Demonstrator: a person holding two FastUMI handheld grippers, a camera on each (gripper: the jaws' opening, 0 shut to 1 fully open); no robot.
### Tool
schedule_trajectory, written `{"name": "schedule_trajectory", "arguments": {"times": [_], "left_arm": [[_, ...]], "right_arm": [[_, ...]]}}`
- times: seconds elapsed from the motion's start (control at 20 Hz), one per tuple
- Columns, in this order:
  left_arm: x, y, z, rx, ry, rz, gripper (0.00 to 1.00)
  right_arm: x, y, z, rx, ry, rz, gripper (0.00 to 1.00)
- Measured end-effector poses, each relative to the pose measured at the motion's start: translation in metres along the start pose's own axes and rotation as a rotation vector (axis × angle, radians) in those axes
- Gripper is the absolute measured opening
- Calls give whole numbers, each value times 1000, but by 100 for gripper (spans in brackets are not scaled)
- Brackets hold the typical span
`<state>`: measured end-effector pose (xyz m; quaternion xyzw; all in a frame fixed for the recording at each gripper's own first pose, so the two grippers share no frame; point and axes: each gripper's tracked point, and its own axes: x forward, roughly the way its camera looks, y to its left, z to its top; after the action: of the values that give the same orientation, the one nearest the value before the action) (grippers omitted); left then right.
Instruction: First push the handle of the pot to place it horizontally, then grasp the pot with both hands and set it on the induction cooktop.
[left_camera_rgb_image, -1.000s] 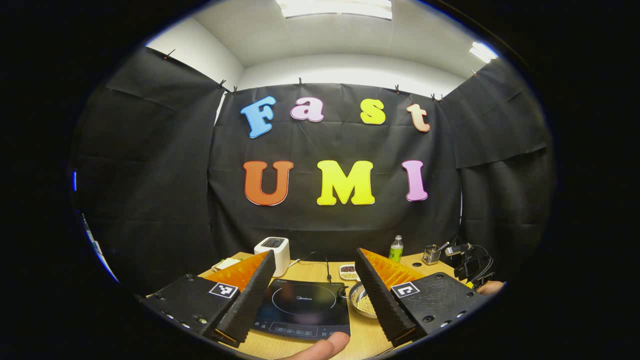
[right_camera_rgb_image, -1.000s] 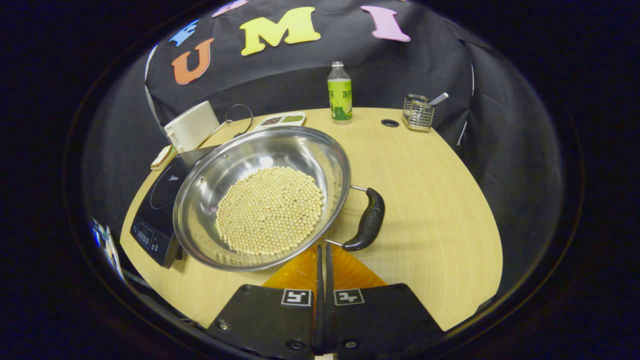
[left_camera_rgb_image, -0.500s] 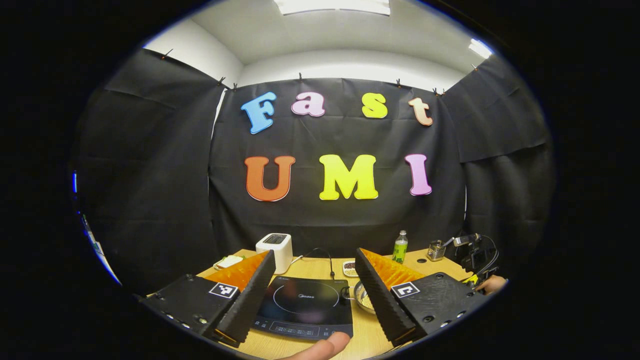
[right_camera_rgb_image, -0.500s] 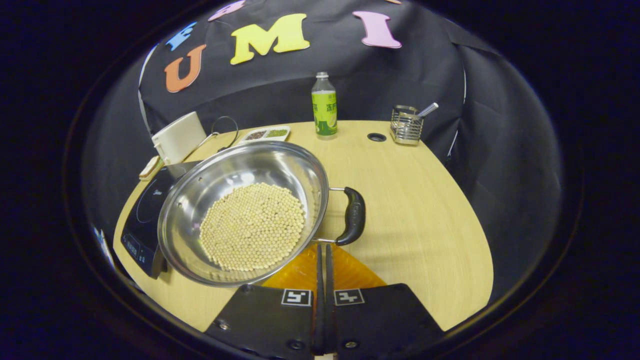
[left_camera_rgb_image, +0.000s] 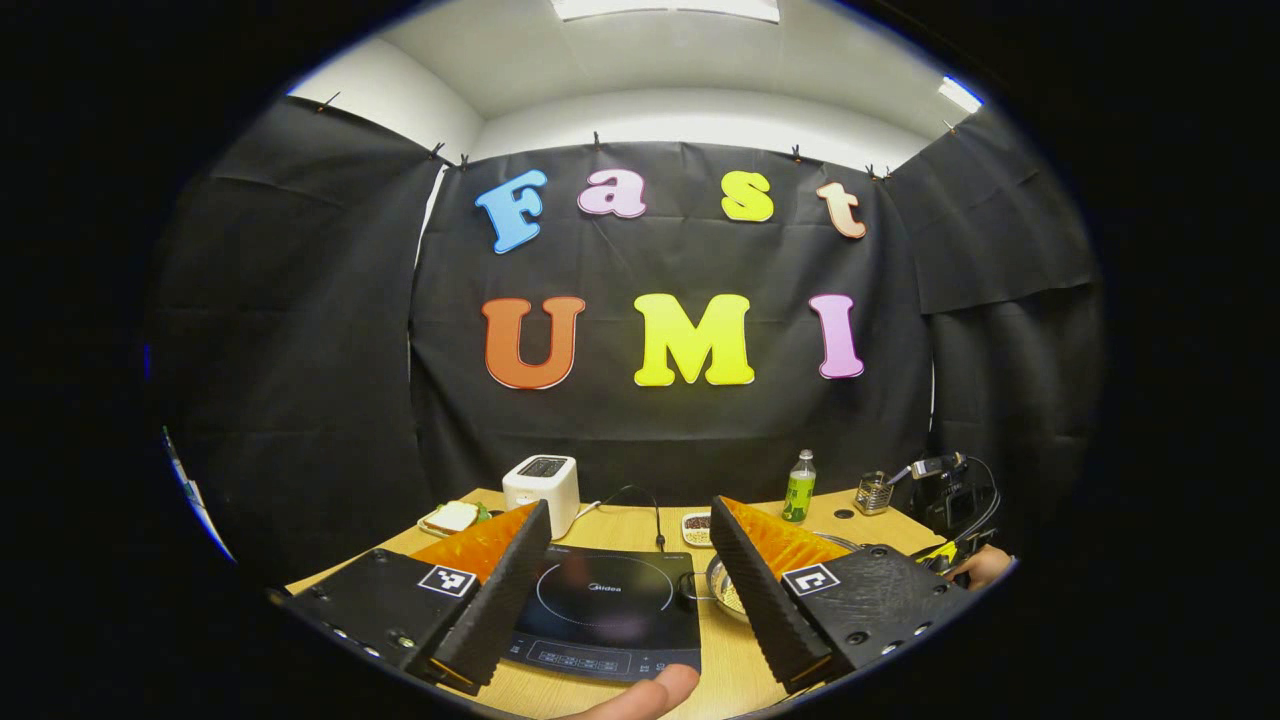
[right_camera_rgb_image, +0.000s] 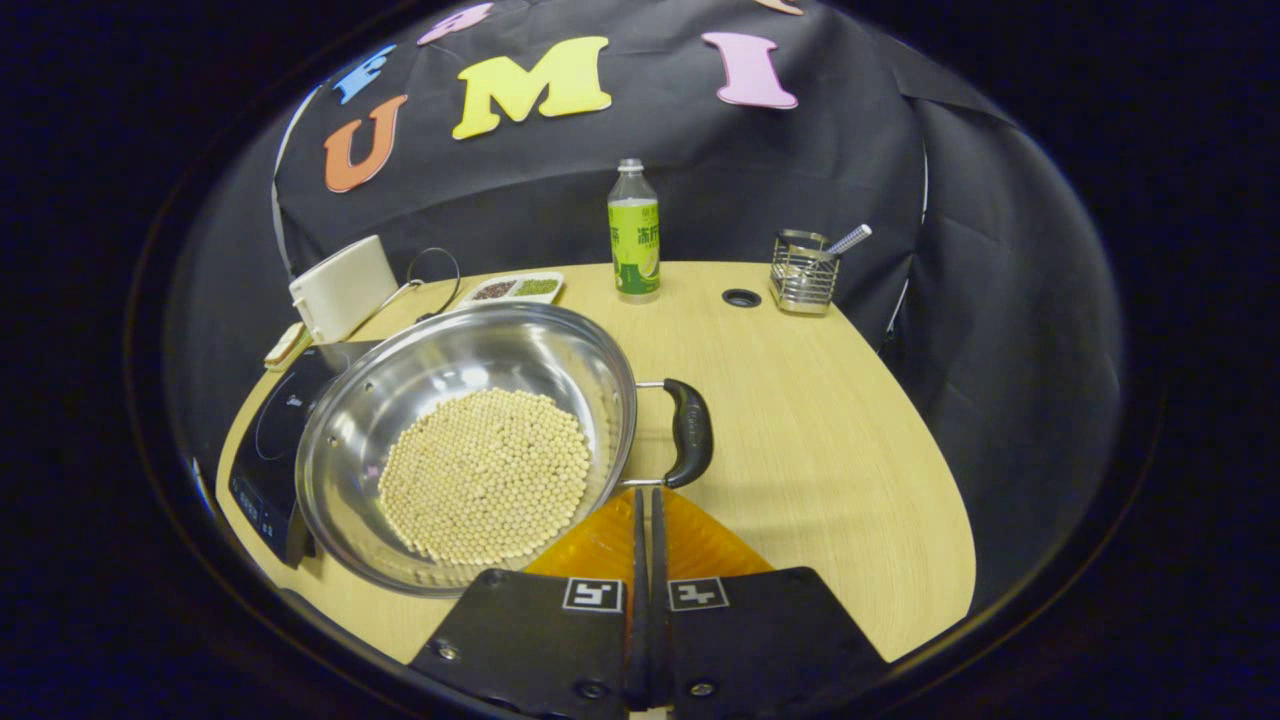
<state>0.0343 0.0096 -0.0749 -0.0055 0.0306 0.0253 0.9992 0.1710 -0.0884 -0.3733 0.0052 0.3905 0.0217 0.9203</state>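
My right gripper (right_camera_rgb_image: 645, 500) is pressed closed and empty, left gripper (left_camera_rgb_image: 628, 545) wide. The bean-filled steel pot (right_camera_rgb_image: 465, 445) looks heavy, slippery; I'd take its black handle (right_camera_rgb_image: 690, 432).

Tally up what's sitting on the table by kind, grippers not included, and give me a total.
Cookware: 1, pot holding beans
Appliances: 2, induction cooktop, white toaster
Bottles: 1, green bottle
Wire holders: 1, utensil holder
Dishes: 2, divided dish, sandwich plate
Total: 7
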Motion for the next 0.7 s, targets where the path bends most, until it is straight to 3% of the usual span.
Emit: {"name": "schedule_trajectory", "arguments": {"times": [0.1, 0.55, 0.65, 0.7], "left_arm": [[7, -2, -6, -9, 16, -2, 95], [52, -25, -54, -70, 145, -58, 95], [65, -32, -69, -75, 185, -66, 95], [72, -36, -78, -73, 211, -71, 95]], "right_arm": [[-2, 1, 3, -2, -13, 4, 0], [-36, 1, 19, -26, -99, -1, 4], [-48, 0, 26, -28, -140, 1, 10], [-51, -2, 28, -20, -155, -8, 23]]}}
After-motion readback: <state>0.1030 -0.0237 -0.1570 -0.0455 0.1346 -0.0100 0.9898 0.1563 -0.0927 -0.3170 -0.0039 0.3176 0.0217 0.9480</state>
